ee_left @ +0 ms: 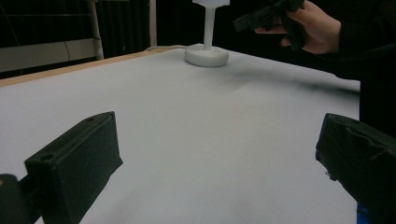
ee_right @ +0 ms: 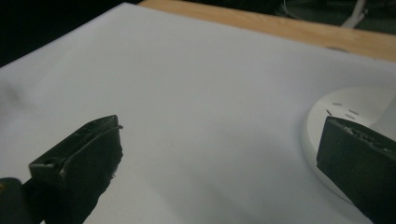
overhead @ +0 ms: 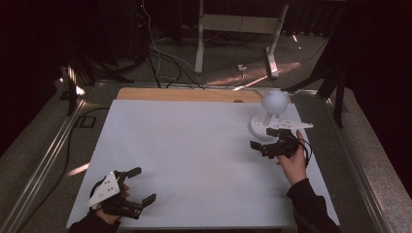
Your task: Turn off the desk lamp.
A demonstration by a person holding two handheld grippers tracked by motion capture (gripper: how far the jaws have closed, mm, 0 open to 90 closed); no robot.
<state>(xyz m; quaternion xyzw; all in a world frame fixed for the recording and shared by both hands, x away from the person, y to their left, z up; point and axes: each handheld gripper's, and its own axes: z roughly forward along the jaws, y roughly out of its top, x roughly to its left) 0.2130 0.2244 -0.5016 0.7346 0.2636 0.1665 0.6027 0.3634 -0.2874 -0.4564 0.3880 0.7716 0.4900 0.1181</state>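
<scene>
Covering most of the table is a white sheet (overhead: 194, 160), with a strip of bare wood (overhead: 189, 94) showing along its far edge; the room behind is dark, with cables (overhead: 160, 63) on the floor and a pale metal frame (overhead: 238, 29) standing there. A white lamp (overhead: 270, 114) with a round head and a disc base stands near the far right part of the sheet. The left gripper (overhead: 137, 185) sits at the near left corner, its two black jaws spread wide with nothing between them, and the left hand (overhead: 109, 206) grips it from below with the grey plate on top. The right gripper (overhead: 262, 147) is just beside the lamp base, jaws also wide apart and empty; in the right gripper view one jaw overlaps the base, and I cannot tell if it touches. The right hand (overhead: 294, 162) holds it with the forearm reaching forward, in a dark sleeve (overhead: 311, 208).
</scene>
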